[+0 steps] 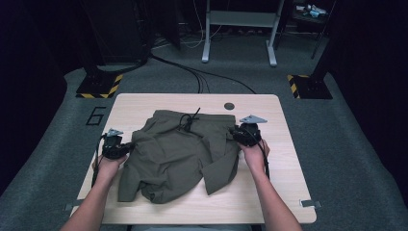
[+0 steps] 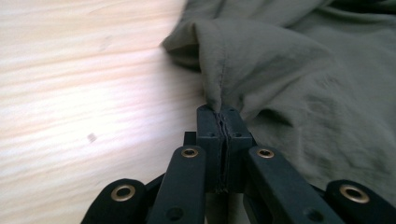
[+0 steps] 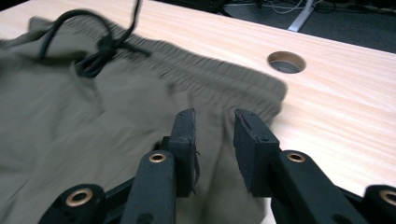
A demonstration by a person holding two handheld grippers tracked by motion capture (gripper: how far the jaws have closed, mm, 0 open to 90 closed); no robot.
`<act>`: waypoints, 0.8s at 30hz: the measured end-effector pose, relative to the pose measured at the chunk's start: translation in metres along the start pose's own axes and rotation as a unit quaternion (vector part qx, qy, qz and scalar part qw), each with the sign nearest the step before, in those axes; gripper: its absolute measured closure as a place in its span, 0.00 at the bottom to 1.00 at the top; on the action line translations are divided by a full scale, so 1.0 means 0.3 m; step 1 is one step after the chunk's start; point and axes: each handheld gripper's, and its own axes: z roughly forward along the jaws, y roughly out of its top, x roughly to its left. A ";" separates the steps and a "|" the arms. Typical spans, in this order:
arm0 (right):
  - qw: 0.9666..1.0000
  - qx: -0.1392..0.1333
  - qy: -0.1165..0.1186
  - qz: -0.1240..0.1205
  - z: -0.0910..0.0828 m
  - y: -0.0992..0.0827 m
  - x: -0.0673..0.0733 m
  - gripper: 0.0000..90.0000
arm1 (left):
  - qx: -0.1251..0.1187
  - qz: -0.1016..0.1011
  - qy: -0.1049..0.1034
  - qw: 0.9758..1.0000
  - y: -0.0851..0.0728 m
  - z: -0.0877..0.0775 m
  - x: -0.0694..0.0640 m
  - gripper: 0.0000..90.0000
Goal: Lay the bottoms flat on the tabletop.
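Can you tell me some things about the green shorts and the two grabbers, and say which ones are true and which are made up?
1. The left gripper is pinching a fold of the olive shorts. True.
2. The right gripper is clamped tight on the shorts. False: its jaws stand apart above the cloth, with nothing pinched.
3. The shorts have a black drawstring at the waistband. True.
4. The shorts hang off the edge of the wooden table. False: they lie wholly on the tabletop.
5. The table has a round hole near its far edge. True.
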 end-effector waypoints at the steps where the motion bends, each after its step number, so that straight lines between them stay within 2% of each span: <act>1: 1.000 0.000 0.003 -0.001 -0.005 -0.005 0.012 0.74 | -0.007 -0.010 0.008 1.000 -0.005 -0.005 0.004 0.98; 4: 1.000 0.000 0.008 0.000 -0.012 -0.016 0.037 0.73 | -0.005 -0.007 0.016 1.000 -0.007 -0.004 -0.008 0.97; 5: 1.000 0.002 0.011 -0.001 -0.014 -0.020 0.047 0.72 | 0.000 0.003 0.022 1.000 -0.009 -0.006 -0.014 0.97; 6: 1.000 0.004 0.012 -0.005 -0.021 -0.030 0.074 0.69 | 0.005 0.000 0.037 0.999 -0.017 -0.009 -0.019 0.97; 8: 1.000 0.000 0.014 0.002 -0.029 -0.038 0.092 0.65 | 0.006 -0.013 0.041 0.999 -0.031 -0.007 -0.015 0.96; 9: 1.000 -0.001 0.014 0.006 -0.033 -0.043 0.103 0.63 | 0.006 -0.013 0.041 0.999 -0.031 -0.007 -0.015 0.93; 11: 1.000 0.000 0.010 0.003 -0.035 -0.049 0.116 0.58 | 0.018 -0.001 0.051 0.999 -0.039 -0.004 -0.009 0.85; 12: 1.000 0.001 0.007 0.000 -0.034 -0.052 0.119 0.55 | 0.018 -0.002 0.055 0.998 -0.041 -0.004 -0.003 0.82; 13: 1.000 0.004 0.007 -0.003 -0.031 -0.053 0.119 0.54 | 0.007 -0.015 0.051 0.999 -0.041 -0.007 0.004 0.80; 14: 1.000 0.006 0.011 0.005 -0.029 -0.055 0.118 0.52 | -0.008 -0.025 0.044 0.999 -0.037 -0.014 0.007 0.77; 15: 1.000 0.006 0.013 0.013 -0.029 -0.057 0.120 0.51 | -0.020 -0.028 0.039 0.999 -0.032 -0.026 0.006 0.74; 16: 1.000 0.006 0.013 0.013 -0.029 -0.057 0.120 0.51 | -0.031 -0.025 0.039 0.998 -0.026 -0.034 0.003 0.74; 17: 1.000 0.004 0.017 0.014 -0.024 -0.060 0.122 0.51 | -0.040 -0.014 0.027 0.999 -0.014 -0.046 -0.006 0.71; 18: 1.000 0.004 0.017 0.014 -0.024 -0.060 0.122 0.51 | -0.040 -0.014 0.027 0.999 -0.014 -0.046 -0.006 0.69; 19: 1.000 0.007 0.020 0.008 -0.014 -0.061 0.123 0.51 | -0.036 -0.002 0.030 0.999 -0.004 -0.050 -0.011 0.69; 21: 1.000 0.015 0.019 0.005 0.001 -0.061 0.126 0.50 | -0.048 -0.003 0.026 0.999 0.019 -0.050 -0.024 0.67; 22: 1.000 0.018 0.020 0.007 0.010 -0.061 0.129 0.51 | -0.058 -0.005 0.014 0.998 0.041 -0.052 -0.040 0.67; 24: 1.000 0.024 0.016 0.008 0.020 -0.061 0.134 0.52 | -0.060 0.000 0.012 0.998 0.049 -0.050 -0.051 0.67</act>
